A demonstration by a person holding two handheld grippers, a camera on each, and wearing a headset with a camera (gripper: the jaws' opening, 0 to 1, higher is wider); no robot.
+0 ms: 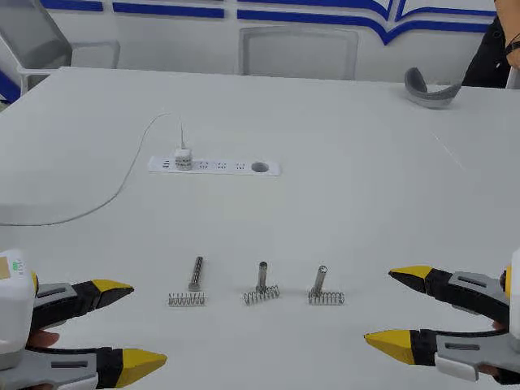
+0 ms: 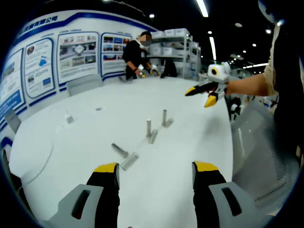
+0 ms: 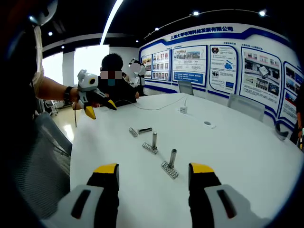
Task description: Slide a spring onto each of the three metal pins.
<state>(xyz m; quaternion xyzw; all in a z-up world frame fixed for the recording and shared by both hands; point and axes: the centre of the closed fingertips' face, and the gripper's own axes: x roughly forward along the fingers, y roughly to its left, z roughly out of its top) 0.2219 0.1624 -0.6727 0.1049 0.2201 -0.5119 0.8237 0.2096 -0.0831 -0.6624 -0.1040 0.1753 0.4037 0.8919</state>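
Note:
Three metal pins stand in a row near the table's front edge. The left pin point(image 1: 196, 273) lies flat, while the middle pin point(image 1: 262, 275) and the right pin point(image 1: 319, 279) stand upright. A loose spring lies in front of each: left spring point(image 1: 187, 299), middle spring point(image 1: 262, 294), right spring point(image 1: 326, 298). My left gripper point(image 1: 146, 323) is open at the bottom left, apart from the pins. My right gripper point(image 1: 379, 305) is open at the bottom right, just beyond the right spring. The left gripper point(image 2: 156, 167) faces the lying pin point(image 2: 119, 150). The right gripper point(image 3: 153, 168) faces the nearest upright pin point(image 3: 173, 157).
A white power strip point(image 1: 214, 166) with a plug point(image 1: 183, 157) and a trailing cable lies mid-table. A grey curved object point(image 1: 431, 91) rests at the far right. Chairs point(image 1: 297, 50) stand along the far edge. A person point(image 2: 137, 57) stands beyond the table.

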